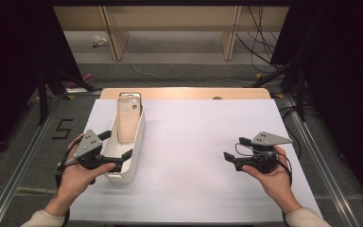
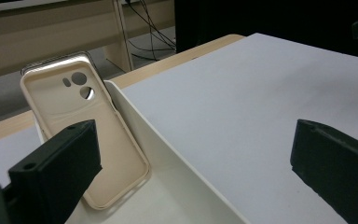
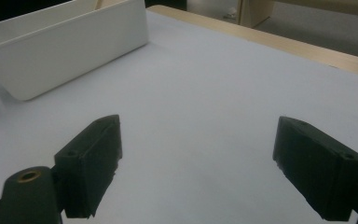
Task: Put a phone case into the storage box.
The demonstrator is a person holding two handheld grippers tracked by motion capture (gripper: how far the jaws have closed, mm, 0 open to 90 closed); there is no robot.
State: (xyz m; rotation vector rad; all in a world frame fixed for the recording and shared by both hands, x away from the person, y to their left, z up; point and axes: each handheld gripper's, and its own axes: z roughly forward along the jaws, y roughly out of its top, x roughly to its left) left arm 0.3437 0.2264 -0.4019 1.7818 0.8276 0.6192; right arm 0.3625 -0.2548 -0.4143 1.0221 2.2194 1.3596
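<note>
Reading "5" on floor

I see a wooden tabletop, pale wood edge showing at far side, covered w/ a white sheet over nearly all of it. On the sheet, left side: a long white bin, lengthwise front-to-back. Rest of sheet bare from my view. Grey floor around tabletop.
</note>
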